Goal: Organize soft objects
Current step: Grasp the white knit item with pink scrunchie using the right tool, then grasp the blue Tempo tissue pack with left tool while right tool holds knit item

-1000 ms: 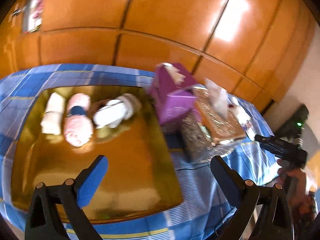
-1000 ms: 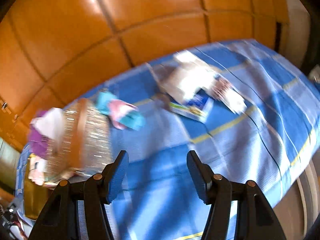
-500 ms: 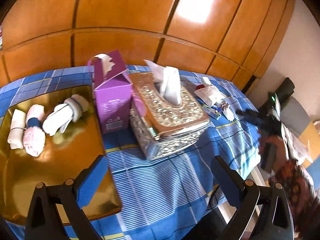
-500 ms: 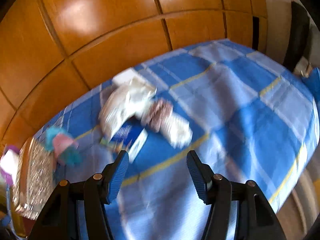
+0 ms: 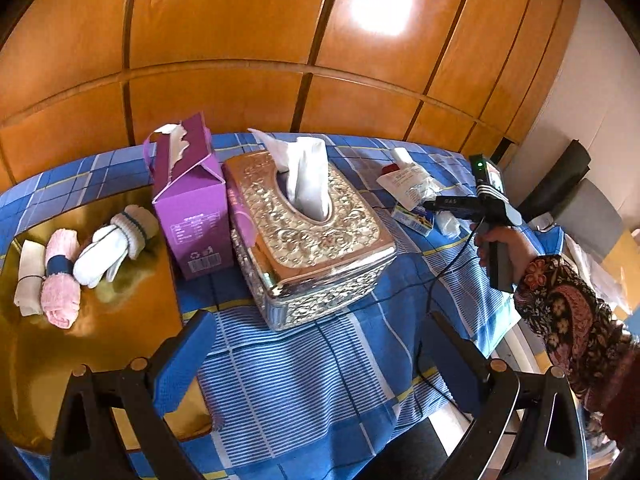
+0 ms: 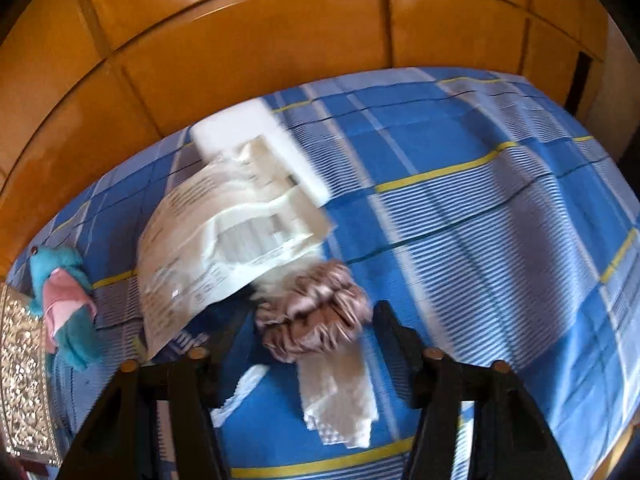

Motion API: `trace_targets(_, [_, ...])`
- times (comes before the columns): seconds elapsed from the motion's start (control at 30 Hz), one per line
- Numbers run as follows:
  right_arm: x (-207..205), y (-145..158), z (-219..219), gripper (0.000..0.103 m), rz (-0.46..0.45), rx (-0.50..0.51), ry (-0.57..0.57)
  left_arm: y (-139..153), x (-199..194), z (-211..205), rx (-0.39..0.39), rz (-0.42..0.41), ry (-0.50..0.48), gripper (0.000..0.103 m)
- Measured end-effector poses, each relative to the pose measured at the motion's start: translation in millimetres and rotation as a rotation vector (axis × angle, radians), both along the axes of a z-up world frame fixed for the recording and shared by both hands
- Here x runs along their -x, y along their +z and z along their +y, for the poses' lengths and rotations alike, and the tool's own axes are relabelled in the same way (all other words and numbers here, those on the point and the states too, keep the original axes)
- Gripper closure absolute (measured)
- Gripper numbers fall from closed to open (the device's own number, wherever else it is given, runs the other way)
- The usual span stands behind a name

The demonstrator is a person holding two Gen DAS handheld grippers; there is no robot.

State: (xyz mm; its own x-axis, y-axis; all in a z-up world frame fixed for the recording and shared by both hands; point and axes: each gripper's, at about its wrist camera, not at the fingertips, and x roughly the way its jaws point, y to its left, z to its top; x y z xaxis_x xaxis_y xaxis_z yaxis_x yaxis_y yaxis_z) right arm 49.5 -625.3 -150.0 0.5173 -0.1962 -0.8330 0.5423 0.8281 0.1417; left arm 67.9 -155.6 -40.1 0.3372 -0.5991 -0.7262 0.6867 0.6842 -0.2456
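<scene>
Satin scrunchie [image 6: 316, 312], lower centre, sits between my right tool [image 6: 304, 328], whose jaws have just been narrowing, not yet pressing. Light, squashy, slippery: pinch across its bunched folds.

The left wrist view looks steeply down and forward along its tool [image 5: 316, 364] from the near edge of the surface [image 5: 320, 380], facing the wood-panelled wall [image 5: 240, 40], taking in most of the checked cloth. The right wrist view sits much closer, tipped down over the surface's right end. Both share the embossed tissue box [image 5: 308, 236] [image 6: 20, 364], the white paper packet [image 5: 404, 184] [image 6: 224, 232] and the wall.
</scene>
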Motion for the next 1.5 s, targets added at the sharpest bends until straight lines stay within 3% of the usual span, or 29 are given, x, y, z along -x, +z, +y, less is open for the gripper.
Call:
trace_targets(0.03, [0.6,0.8,5.0,0.065,-0.002,0.005,0.010,1.0,0.1,-3.4,0.000,-0.002,-0.006,0.000])
trace_targets(0.1, [5.5,2.7,17.7,0.065,-0.005,0.006,0.029,2.1,1.0,-9.7,0.001,-0.002,-0.019,0.000])
trace_targets(0.3, [42.8,6.6,54.3,0.066,-0.111,-0.139,0.095,8.4,5.4,-37.0,0.006,-0.012,-0.072,0.000])
trace_targets(0.5, [89.3,9.5,37.8,0.066,-0.208,-0.025,-0.119,17.2,13.6,-83.2,-0.029,-0.048,-0.116,0.000])
trace_targets(0.57, [98.6,2.5,27.8,0.066,-0.231,-0.035,-0.166,19.2,15.5,-104.7,-0.062,-0.068,-0.117,0.000])
trace_targets(0.8, [117.4,-15.3,25.1,0.066,-0.327,-0.032,-0.204,14.3,11.5,-174.9,-0.121,-0.040,-0.142,0.000])
trace_targets(1.1, [126.8,-18.3,21.0,0.066,-0.392,-0.069,-0.215,-24.2,0.9,-265.0,-0.249,-0.079,-0.171,0.000])
trace_targets(1.33, [126.9,-20.7,18.9,0.066,-0.405,-0.072,-0.219,-67.2,-22.3,-309.0,-0.362,-0.090,-0.146,0.000])
trace_targets(1.5, [127.4,-21.0,18.5,0.066,-0.412,-0.074,-0.219,-85.7,-33.4,-323.0,-0.389,-0.066,-0.141,0.000])
